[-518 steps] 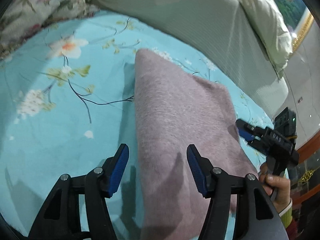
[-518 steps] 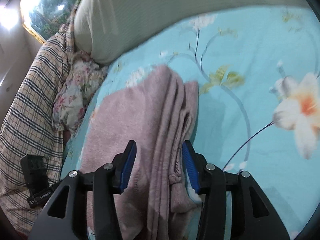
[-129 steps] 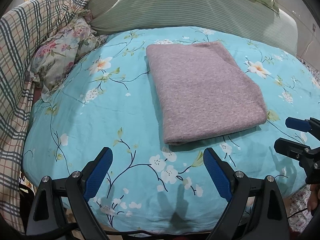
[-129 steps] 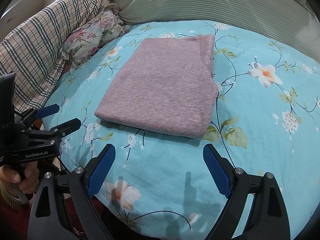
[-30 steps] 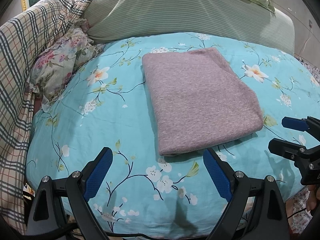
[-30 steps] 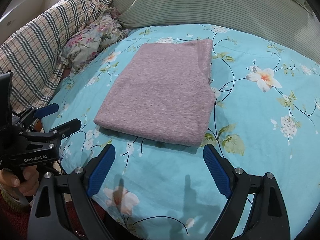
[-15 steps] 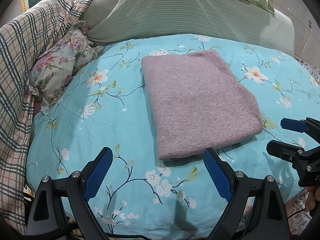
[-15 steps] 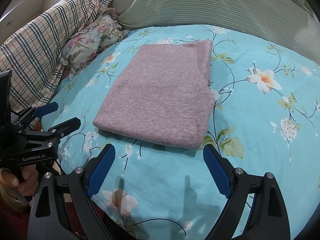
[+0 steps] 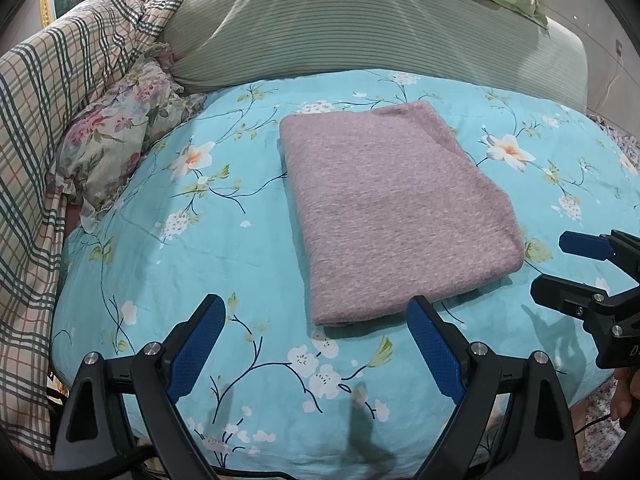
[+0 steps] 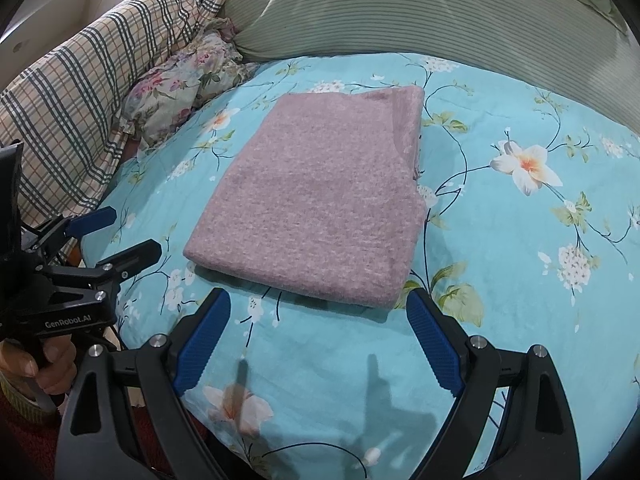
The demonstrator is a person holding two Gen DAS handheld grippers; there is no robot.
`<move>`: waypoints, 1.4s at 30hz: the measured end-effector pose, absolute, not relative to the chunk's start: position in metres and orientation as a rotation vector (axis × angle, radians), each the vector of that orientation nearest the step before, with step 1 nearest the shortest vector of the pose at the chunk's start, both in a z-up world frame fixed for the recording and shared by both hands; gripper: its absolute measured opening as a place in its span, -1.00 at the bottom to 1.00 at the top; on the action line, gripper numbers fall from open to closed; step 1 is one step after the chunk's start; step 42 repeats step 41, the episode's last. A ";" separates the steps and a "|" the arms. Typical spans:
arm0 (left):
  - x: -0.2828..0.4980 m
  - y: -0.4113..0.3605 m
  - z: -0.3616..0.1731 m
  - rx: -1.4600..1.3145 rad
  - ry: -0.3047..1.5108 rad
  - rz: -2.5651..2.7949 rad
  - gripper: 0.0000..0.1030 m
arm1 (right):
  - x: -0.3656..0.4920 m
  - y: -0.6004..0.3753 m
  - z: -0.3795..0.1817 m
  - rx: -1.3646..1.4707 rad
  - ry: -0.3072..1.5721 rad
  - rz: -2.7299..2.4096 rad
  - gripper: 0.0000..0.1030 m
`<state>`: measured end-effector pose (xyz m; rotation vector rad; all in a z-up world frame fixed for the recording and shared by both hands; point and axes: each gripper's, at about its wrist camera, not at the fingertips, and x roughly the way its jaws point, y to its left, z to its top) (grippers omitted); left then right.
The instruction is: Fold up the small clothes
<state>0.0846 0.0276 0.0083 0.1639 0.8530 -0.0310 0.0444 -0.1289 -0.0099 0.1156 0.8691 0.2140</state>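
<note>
Where the turquoise floral bedspread (image 9: pixel 168 264) swells smooth and rounded, one folded mauve garment (image 9: pixel 396 220) lies flat near its middle: a soft, fuzzy knit with a nubbly surface, folded to a thick, roughly rectangular pad with rounded corners and a doubled edge along its right side in the right wrist view (image 10: pixel 320 196).

Left gripper (image 9: pixel 316 344): black rigid frame, silver bolt heads, blue ribbed pads; jaws spread wide and holding nothing, poised just short of the garment's near edge, not touching it. It appears again at the left of the right wrist view (image 10: pixel 120 232), gripped by a hand (image 10: pixel 36 364), beside the garment's left corner.

Right gripper (image 10: pixel 316 340): same make, jaws likewise spread wide and vacant, just short of the garment's near edge. Seen also at the right of the left wrist view (image 9: pixel 560 268), near the garment's right corner, apart from it.

Beyond the garment: a large ribbed pale-green cushion (image 9: pixel 360 28), corded in fine horizontal ridges. Left of the garment: a crumpled floral pillow (image 9: pixel 116 140) with frilled edge, then a plaid blanket (image 9: pixel 44 112), loosely heaped.
</note>
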 end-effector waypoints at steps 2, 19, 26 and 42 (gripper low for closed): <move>0.086 0.027 0.008 0.163 0.854 -0.033 0.80 | 0.045 -0.128 -0.009 0.117 0.867 0.211 0.74; 0.112 0.031 0.007 0.163 0.846 -0.020 0.80 | 0.068 -0.138 -0.008 0.125 0.855 0.196 0.74; 0.134 0.030 0.009 0.150 0.852 -0.016 0.81 | 0.082 -0.143 -0.006 0.136 0.844 0.190 0.74; 0.161 0.026 0.003 0.153 0.874 0.032 0.97 | 0.113 -0.156 -0.014 0.172 0.859 0.181 0.75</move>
